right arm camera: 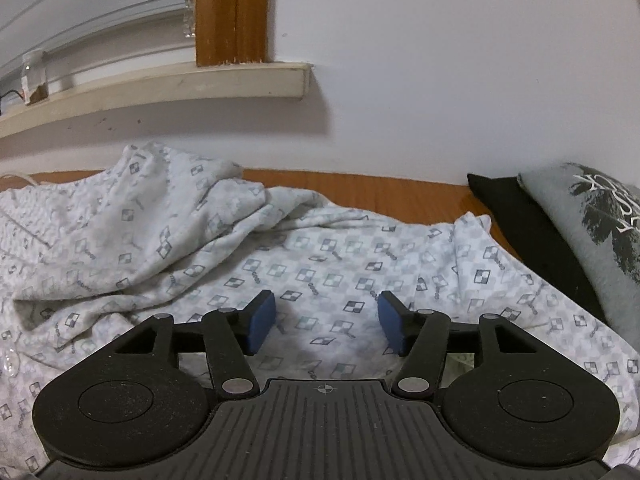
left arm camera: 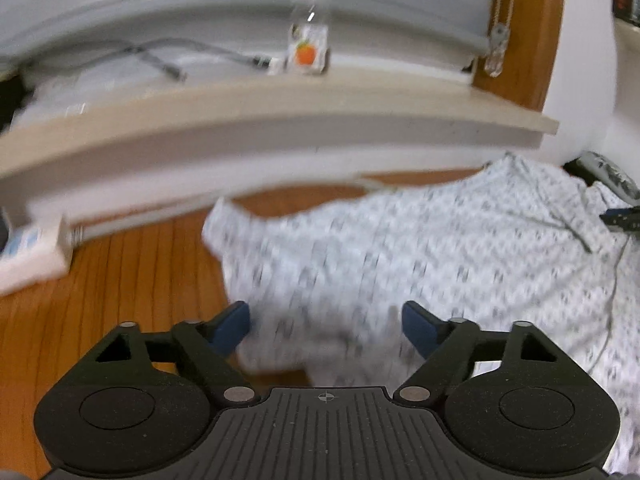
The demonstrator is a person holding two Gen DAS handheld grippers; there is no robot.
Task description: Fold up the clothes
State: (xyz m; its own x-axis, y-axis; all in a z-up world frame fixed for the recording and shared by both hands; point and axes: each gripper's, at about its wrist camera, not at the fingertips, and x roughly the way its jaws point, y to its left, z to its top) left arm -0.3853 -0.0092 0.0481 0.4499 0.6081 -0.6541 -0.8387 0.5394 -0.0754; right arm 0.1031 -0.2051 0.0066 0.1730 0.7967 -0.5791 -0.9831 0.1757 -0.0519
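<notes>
Both the left gripper (left arm camera: 326, 326) and right gripper (right arm camera: 327, 326) hover spread wide, holding nothing, over the rumpled white check-print cotton garment (right arm camera: 280, 264), so I'd pinch an actual edge, not mid-fabric.

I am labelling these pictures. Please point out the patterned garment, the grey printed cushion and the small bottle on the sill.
patterned garment (right arm camera: 320, 264): right wrist view, flat middle.
grey printed cushion (right arm camera: 592, 216): right wrist view, printed face.
small bottle (left arm camera: 309, 46): left wrist view, orange label.

- Left gripper (left arm camera: 326, 326): matte black ribbed body, two round discs, silver pivot screws, blue pads (left arm camera: 231, 326), small crosshair mark at lower centre.
- Right gripper (right arm camera: 326, 326): identical black linkage, blue pads (right arm camera: 262, 322).
</notes>
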